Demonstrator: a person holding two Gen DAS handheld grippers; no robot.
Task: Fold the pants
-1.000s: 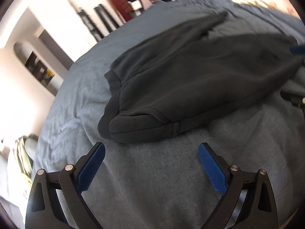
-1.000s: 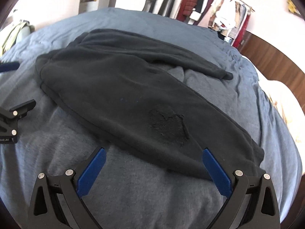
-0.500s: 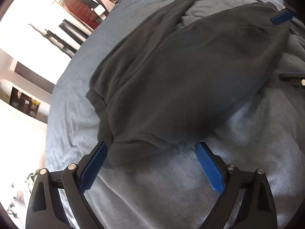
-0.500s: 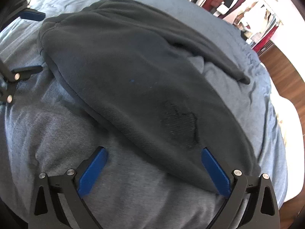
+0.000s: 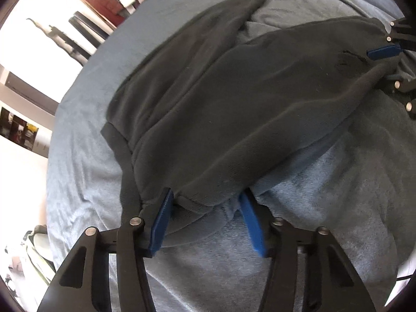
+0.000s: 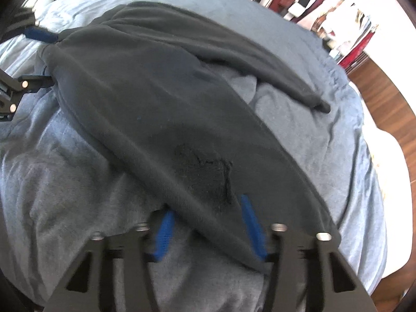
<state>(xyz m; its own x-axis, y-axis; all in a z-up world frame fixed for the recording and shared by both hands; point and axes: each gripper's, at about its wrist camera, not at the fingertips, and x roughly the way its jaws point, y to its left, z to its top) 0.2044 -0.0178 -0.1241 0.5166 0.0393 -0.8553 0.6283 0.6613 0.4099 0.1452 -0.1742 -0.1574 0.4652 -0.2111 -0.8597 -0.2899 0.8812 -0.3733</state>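
Dark grey pants (image 5: 234,104) lie spread on a blue-grey bed cover (image 5: 325,208), legs apart. My left gripper (image 5: 205,223) is partly closed around the near waistband corner, its blue fingers (image 5: 161,223) a fold's width apart. My right gripper (image 6: 210,228) straddles the near leg's edge below a dark patch (image 6: 205,169), fingers also narrowed with cloth between them. The pants also show in the right wrist view (image 6: 156,91). The right gripper shows at the right edge of the left wrist view (image 5: 384,52), the left gripper at the left edge of the right wrist view (image 6: 39,35).
A clothes rack with red and dark garments (image 6: 325,5) stands past the bed. A wooden floor (image 6: 384,91) lies on the right. A white wall with shelving (image 5: 23,130) is on the left. A white pillow (image 6: 384,182) lies at the bed's right edge.
Both grippers have moved down onto the pants' near edge and their fingers have narrowed from wide open to around the cloth.
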